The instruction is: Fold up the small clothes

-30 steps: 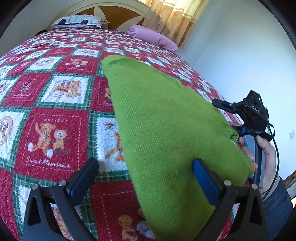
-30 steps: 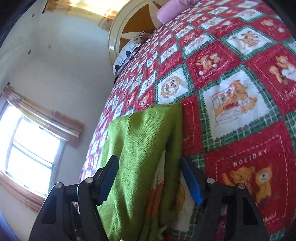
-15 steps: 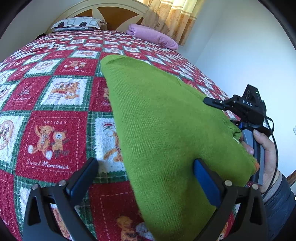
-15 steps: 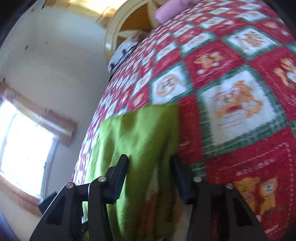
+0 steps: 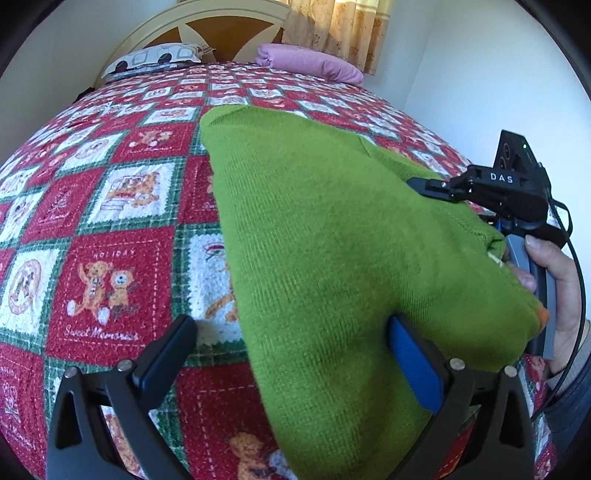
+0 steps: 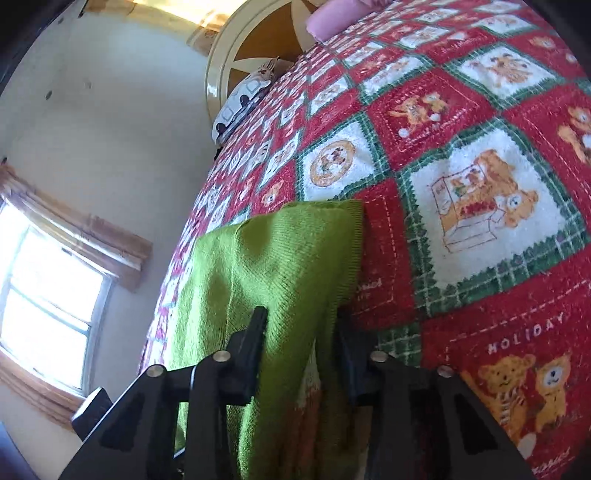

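A green knit garment (image 5: 325,236) lies on the red and green patchwork quilt (image 5: 110,206), its near part lifted. My left gripper (image 5: 291,354) is open; the garment's near edge drapes between its jaws and over the right blue finger (image 5: 413,365). My right gripper (image 6: 299,343) has its jaws closed onto a fold of the green garment (image 6: 280,266) and holds it up off the quilt (image 6: 461,206). The right gripper also shows at the right in the left wrist view (image 5: 491,192), at the garment's far corner.
A patterned pillow (image 5: 155,59) and a pink pillow (image 5: 310,62) lie by the headboard (image 5: 221,33). A curtain (image 5: 340,26) hangs behind. A window (image 6: 44,295) shows at the left in the right wrist view. The bed edge runs along the right.
My right gripper's jaws have closed from wide open onto the green garment. The left gripper has stayed open with the garment draped in it.
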`<state>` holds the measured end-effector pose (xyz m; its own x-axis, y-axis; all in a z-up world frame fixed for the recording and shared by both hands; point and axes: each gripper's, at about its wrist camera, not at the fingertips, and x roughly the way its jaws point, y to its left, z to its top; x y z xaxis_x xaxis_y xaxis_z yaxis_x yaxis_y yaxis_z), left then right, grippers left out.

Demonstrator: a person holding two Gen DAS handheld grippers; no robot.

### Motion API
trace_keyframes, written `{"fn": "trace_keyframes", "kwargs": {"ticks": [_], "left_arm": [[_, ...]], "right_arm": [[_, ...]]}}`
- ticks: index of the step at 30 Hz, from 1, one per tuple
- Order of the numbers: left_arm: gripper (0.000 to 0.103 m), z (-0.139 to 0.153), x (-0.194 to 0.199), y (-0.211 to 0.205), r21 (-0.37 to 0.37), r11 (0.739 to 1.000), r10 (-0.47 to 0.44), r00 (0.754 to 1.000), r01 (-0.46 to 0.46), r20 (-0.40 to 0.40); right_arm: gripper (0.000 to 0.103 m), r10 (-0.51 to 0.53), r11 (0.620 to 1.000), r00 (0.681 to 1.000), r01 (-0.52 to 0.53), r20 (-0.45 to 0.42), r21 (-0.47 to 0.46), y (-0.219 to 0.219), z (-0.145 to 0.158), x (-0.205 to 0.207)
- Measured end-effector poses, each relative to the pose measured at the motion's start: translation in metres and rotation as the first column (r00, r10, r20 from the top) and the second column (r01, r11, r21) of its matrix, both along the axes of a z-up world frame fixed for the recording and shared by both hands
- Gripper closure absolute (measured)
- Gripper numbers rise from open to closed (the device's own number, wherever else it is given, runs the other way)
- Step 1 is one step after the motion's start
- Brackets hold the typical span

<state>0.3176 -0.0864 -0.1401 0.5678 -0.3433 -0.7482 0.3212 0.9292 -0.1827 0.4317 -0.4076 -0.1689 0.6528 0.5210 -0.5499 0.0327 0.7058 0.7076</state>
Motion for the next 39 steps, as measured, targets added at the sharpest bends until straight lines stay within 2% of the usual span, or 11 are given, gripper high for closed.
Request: {"fn": "trace_keyframes", "kwargs": {"ticks": [4,7,9,13,19,25,30,36,39], "left_arm": [[0.002,0.001,-0.001,0.0,0.0,1.0,-0.008,1.0,0.008,0.007],[0.027,0.005,-0.009,-0.008,0.006,0.998,-0.059,0.998,0.059,0.035],[0.029,0.008,-0.013,-0.013,0.042,0.997,-0.064,0.996,0.062,0.055],[0.035,0.01,-0.013,-0.013,0.047,0.997,-0.061,0.997,0.059,0.05],[0.048,0.016,-0.015,-0.019,0.108,0.992,-0.078,0.994,0.069,0.08],[0.06,0.019,-0.015,-0.02,0.118,0.989,-0.096,0.992,0.086,0.077],[0.07,0.026,-0.015,-0.023,0.143,0.986,-0.091,0.993,0.08,0.071],[0.072,0.039,-0.021,-0.016,0.14,0.988,-0.08,0.994,0.069,0.08],[0.072,0.043,-0.028,-0.015,0.154,0.986,-0.084,0.992,0.069,0.094]], "right_arm": [[0.073,0.003,1.0,1.0,-0.003,0.002,-0.003,0.0,-0.002,-0.003],[0.076,-0.005,0.999,1.0,0.005,0.007,-0.033,0.006,0.002,-0.004],[0.077,-0.014,0.998,1.0,0.015,0.015,-0.066,0.011,0.008,-0.004],[0.079,-0.032,0.995,0.999,0.035,0.03,-0.095,0.019,0.019,-0.007],[0.079,-0.054,0.991,0.999,0.054,0.0,-0.121,0.017,0.016,-0.007],[0.08,-0.054,0.985,0.999,0.054,0.008,-0.162,0.022,0.021,-0.01],[0.08,-0.068,0.985,0.998,0.068,0.002,-0.161,0.022,0.023,-0.013],[0.081,-0.03,0.98,0.997,0.044,0.073,-0.194,0.041,0.058,-0.026],[0.081,-0.028,0.981,0.996,0.043,0.083,-0.189,0.045,0.063,-0.032]]}}
